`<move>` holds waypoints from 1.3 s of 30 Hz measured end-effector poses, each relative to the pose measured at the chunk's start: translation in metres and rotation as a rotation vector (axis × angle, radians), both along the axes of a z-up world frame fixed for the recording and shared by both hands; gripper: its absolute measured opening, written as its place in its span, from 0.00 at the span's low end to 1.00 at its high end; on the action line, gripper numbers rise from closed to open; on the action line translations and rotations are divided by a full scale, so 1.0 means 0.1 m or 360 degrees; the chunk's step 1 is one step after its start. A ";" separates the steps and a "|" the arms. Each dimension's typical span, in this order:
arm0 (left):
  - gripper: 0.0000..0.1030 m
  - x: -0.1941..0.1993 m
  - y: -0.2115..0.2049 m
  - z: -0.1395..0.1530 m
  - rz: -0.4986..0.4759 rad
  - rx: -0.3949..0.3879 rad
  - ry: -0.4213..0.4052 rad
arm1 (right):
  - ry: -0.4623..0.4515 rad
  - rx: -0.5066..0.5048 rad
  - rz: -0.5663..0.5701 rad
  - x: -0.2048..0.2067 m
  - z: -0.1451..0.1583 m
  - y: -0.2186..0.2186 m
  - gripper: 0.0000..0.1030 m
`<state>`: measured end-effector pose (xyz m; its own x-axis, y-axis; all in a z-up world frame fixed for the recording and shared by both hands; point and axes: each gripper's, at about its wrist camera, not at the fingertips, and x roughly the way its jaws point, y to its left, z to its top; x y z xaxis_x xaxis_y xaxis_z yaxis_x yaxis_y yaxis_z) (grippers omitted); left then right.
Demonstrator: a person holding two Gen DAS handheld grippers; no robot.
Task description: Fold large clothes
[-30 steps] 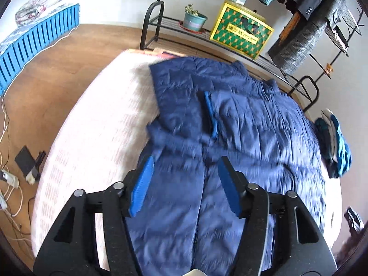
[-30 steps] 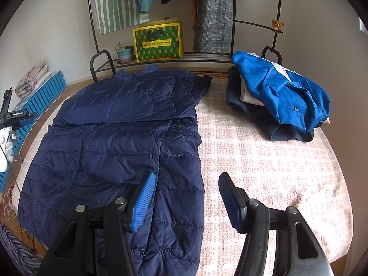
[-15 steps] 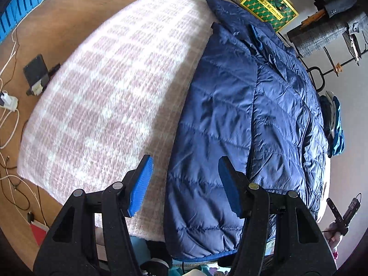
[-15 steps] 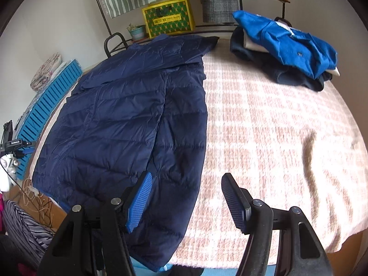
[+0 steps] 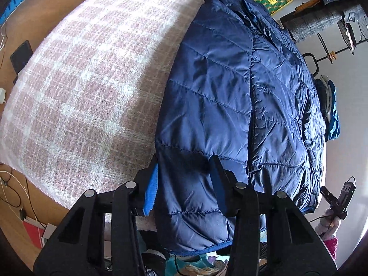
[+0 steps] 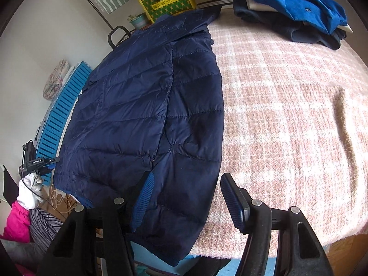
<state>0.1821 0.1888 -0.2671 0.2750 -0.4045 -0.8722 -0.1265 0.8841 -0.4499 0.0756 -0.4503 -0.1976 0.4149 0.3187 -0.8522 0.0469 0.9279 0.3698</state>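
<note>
Both grippers' jaws wide over navy jacket (image 5: 225, 105) hem; fabric contact unclear. Jacket flat on plaid blanket (image 6: 287, 105).

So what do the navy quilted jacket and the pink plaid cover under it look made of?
The navy quilted jacket looks like thin synthetic shell, probably nylon or polyester: slight sheen, stitched puffy panels. The pink plaid cover looks like fuzzy woven wool or acrylic: matte, napped surface.

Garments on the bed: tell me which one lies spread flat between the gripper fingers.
The navy quilted jacket, spread flat with its hem over the bed's near edge, both grippers open at that hem. The bright blue garment sits folded on a pile at the far corner.
</note>
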 end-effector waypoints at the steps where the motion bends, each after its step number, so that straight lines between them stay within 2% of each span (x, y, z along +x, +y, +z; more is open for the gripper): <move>1: 0.31 0.01 0.01 0.00 -0.0005 -0.0005 0.0002 | 0.0018 0.0019 0.0001 0.01 -0.04 0.01 0.57; 4: 0.13 0.02 0.00 -0.01 0.0000 -0.0001 0.0006 | 0.0052 0.0070 0.0010 0.01 -0.11 0.04 0.48; 5: 0.08 0.02 -0.01 0.01 -0.0007 -0.0008 -0.0004 | 0.0053 0.0076 0.0015 0.01 -0.12 0.07 0.42; 9: 0.03 0.00 -0.08 0.15 -0.0027 0.0065 -0.0095 | 0.0034 0.0142 0.0056 0.02 -0.10 0.12 0.11; 12: 0.03 -0.03 -0.05 0.30 0.0009 0.0018 -0.0171 | -0.0027 0.0196 0.0035 -0.01 0.02 0.08 0.05; 17: 0.02 -0.08 0.02 0.63 0.0067 -0.0093 -0.0288 | -0.0168 0.0267 0.0001 -0.04 0.35 0.05 0.03; 23: 0.02 -0.07 0.01 1.17 0.0063 -0.0121 -0.0500 | -0.0360 0.0276 -0.0013 0.00 0.80 0.07 0.02; 26: 0.02 -0.01 -0.01 1.38 0.0067 -0.0152 -0.0565 | -0.0450 0.0300 -0.0029 0.01 1.02 0.06 0.02; 31: 0.01 0.21 -0.01 1.69 0.0076 -0.0189 -0.0661 | -0.0574 0.0316 -0.0066 0.17 1.32 0.01 0.02; 39: 0.01 0.80 -0.11 2.06 0.0065 -0.0112 -0.0779 | -0.0690 0.0208 -0.0060 0.77 1.70 0.02 0.02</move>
<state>0.2626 0.1783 -0.0611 0.6624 -0.4380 -0.6078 0.0806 0.8482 -0.5235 0.1525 -0.4479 -0.0271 0.7378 0.3899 -0.5511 -0.1053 0.8728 0.4765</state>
